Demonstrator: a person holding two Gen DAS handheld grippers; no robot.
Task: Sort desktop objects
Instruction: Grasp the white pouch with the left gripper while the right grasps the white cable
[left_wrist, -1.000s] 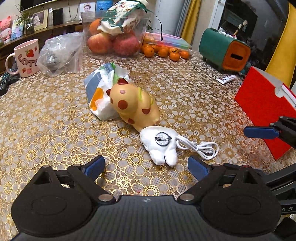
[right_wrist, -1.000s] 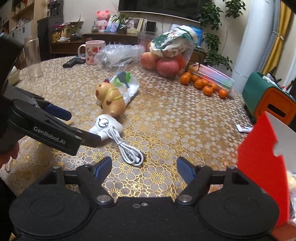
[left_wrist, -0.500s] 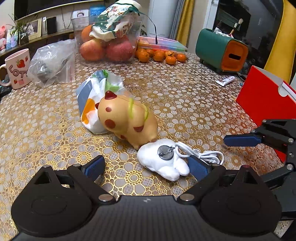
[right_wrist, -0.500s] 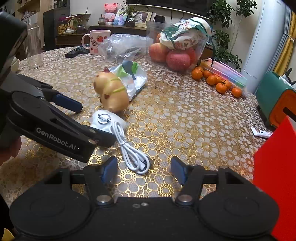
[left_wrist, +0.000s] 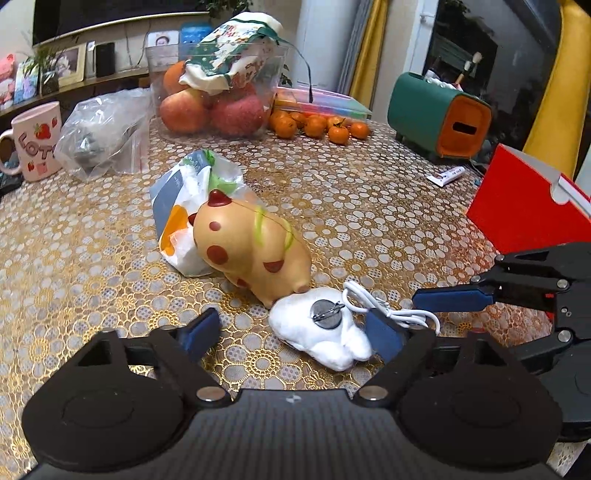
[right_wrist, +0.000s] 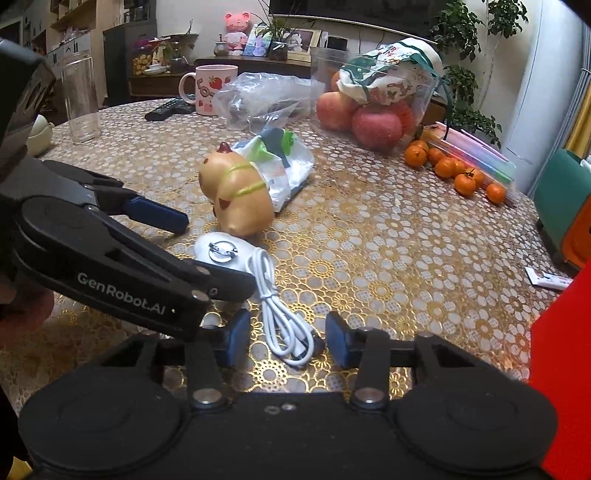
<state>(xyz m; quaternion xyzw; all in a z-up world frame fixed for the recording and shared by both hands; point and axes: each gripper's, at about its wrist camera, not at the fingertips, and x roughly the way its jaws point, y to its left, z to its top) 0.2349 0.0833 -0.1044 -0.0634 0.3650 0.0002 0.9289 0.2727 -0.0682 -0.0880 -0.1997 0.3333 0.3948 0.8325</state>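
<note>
The left hand-held gripper (left_wrist: 295, 332) is spread wide, low over the gold-patterned counter (left_wrist: 369, 221), with the fluffy white plush brooch with a round metal pin back (left_wrist: 325, 325) lying between its fingers, touching the snout of the tan spotted squishy animal toy (left_wrist: 251, 251). The right hand-held gripper (right_wrist: 282, 334) is also spread, straddling the coiled white charging cable (right_wrist: 284, 325) just beside the brooch. Centre each pair of fingers on its own item before closing: the left clear of the toy, the right across the bundled loops so that no strand slips out.
</note>
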